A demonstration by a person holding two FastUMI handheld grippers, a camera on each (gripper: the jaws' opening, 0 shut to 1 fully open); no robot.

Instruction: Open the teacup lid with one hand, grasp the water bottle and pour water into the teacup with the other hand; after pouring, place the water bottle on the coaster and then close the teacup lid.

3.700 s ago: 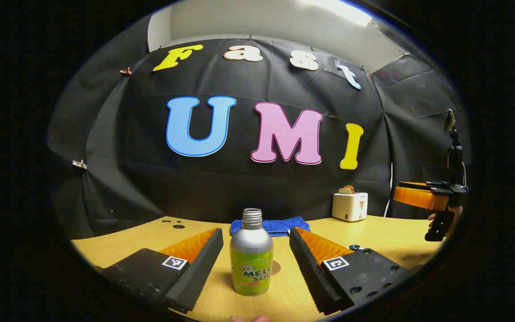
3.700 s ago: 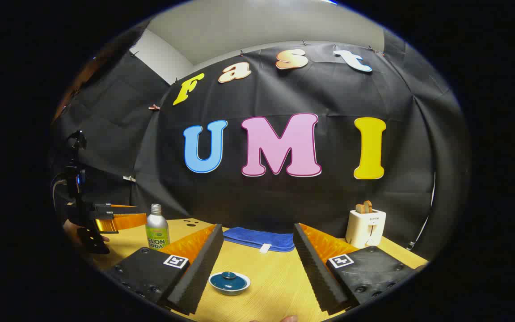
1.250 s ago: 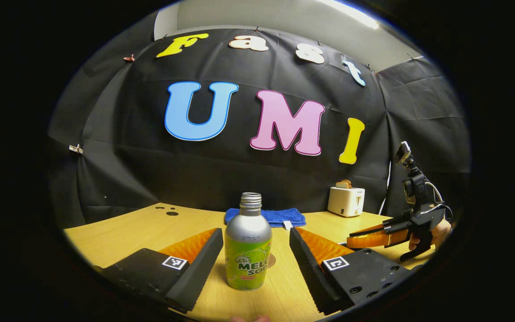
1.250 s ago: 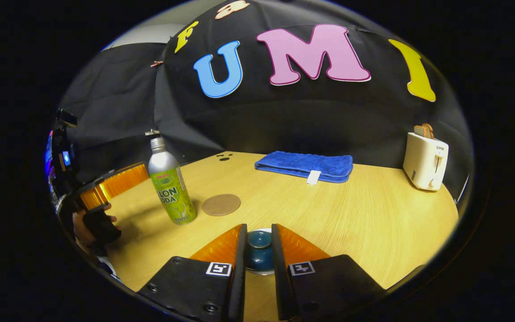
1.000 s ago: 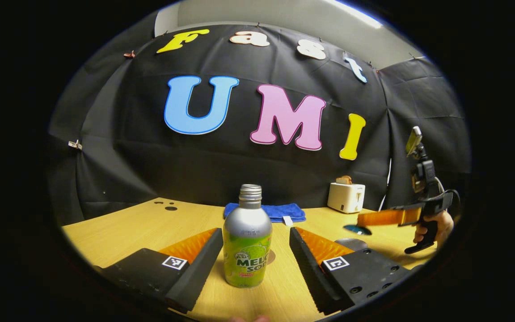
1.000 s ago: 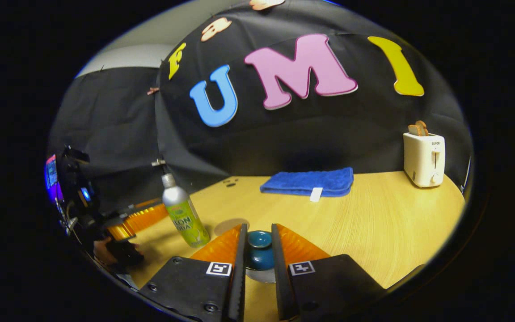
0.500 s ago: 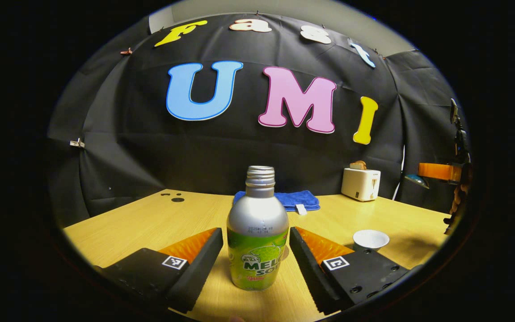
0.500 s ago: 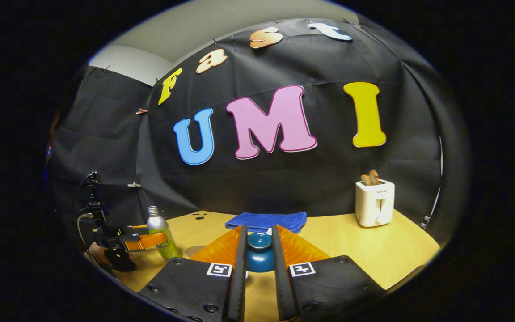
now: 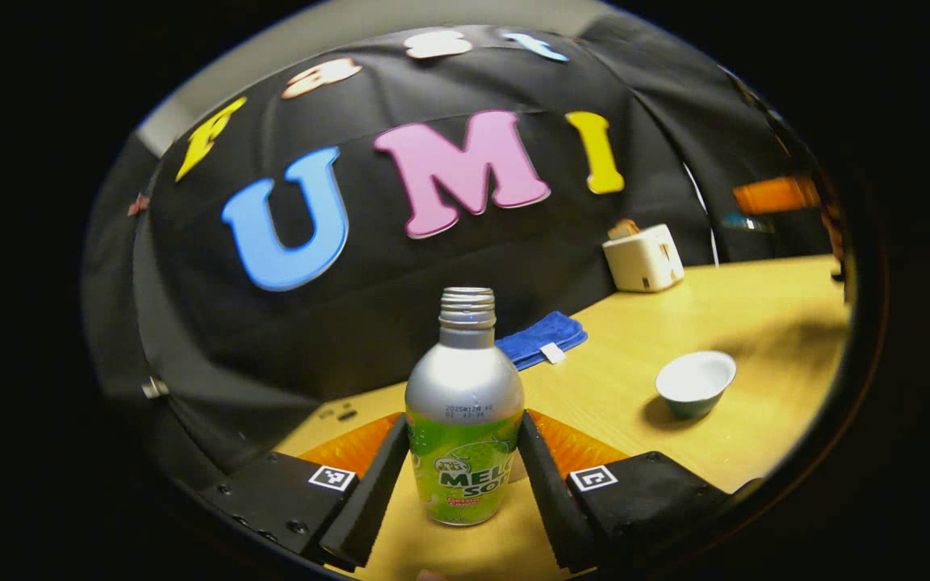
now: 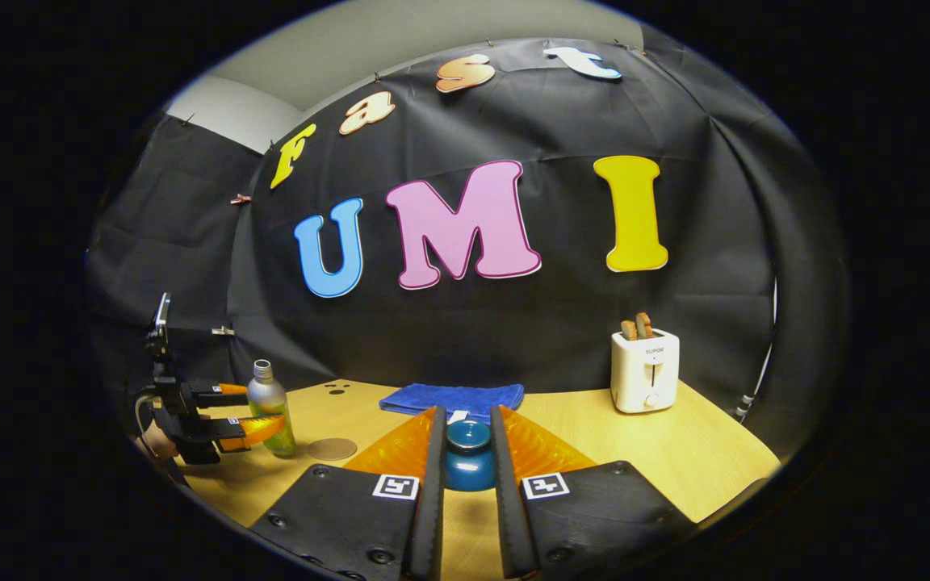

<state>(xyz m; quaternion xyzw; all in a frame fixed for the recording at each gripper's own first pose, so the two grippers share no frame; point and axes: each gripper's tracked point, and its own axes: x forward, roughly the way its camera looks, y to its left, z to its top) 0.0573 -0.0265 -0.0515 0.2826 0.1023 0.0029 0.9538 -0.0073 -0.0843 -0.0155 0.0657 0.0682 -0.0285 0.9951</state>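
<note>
I'm looking at a booth closed in by black cloth [image 10: 513,339] hung as the back and side walls, creased and pinned up with small clips. Above the cloth I see a pale grey wall or ceiling strip [image 10: 400,40]; can't tell where the light source is. The light wood-grain desk [image 10: 699,452] carries a white toaster [image 10: 645,369] with bread in its slots near the back wall, and a folded blue towel [image 10: 453,399] lying flat against the cloth's foot.
</note>
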